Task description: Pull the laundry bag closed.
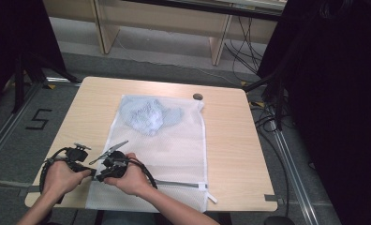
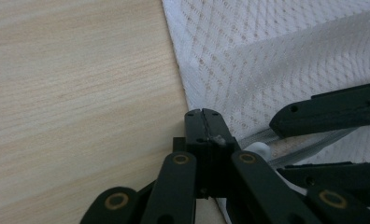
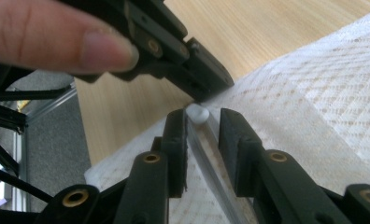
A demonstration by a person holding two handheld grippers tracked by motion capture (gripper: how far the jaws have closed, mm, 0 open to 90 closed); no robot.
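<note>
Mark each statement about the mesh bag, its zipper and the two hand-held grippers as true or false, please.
1. The white mesh bag lies flat on the wooden table. True.
2. The blue garment sits at the near end of the bag, beside the zipper. False: it is inside the bag at the far end, away from the zipper.
3. The left hand-held gripper is shut at the bag's edge, at the zipper's end. True.
4. The right hand-held gripper is shut tight on the white zipper pull. False: its jaws stand apart on either side of the zipper track, with the pull at their tips.
5. A small dark round object lies on the table beyond the bag. True.
</note>
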